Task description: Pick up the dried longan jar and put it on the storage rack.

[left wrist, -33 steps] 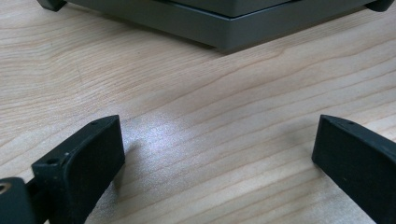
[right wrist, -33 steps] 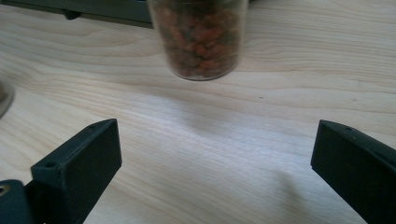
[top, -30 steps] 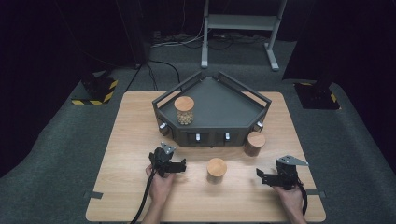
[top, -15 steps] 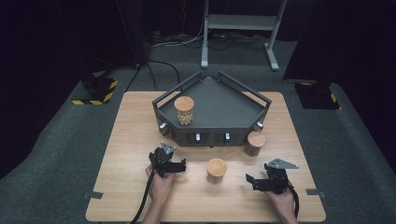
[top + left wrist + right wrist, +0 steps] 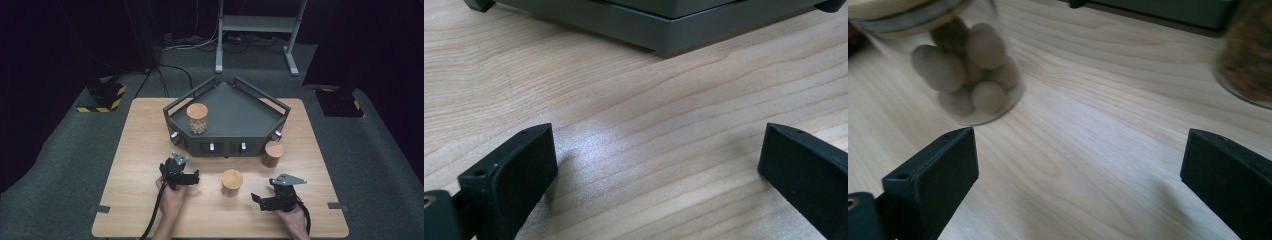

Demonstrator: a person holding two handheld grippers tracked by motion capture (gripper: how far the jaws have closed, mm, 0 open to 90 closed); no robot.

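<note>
From the high view, the light wooden worktop (image 5: pixel 145 150) carries one dark grey angular tray (image 5: pixel 240 112) and three cork-lidded glass jars: one inside the tray (image 5: pixel 197 118), one by the tray's right front corner (image 5: pixel 273 153), and one standing free in front (image 5: pixel 232 182), between the left gripper (image 5: pixel 192 178) and the right gripper (image 5: pixel 260 201), each held in one hand. In the left gripper view, the two black jaws stand wide apart over bare wood, the tray's edge (image 5: pixel 659 30) ahead. In the right gripper view, the jaws likewise stand wide apart with nothing between them, the free jar of pale round pieces (image 5: pixel 965 75) ahead at left and a second jar (image 5: pixel 1248 55) blurred at right.
</note>
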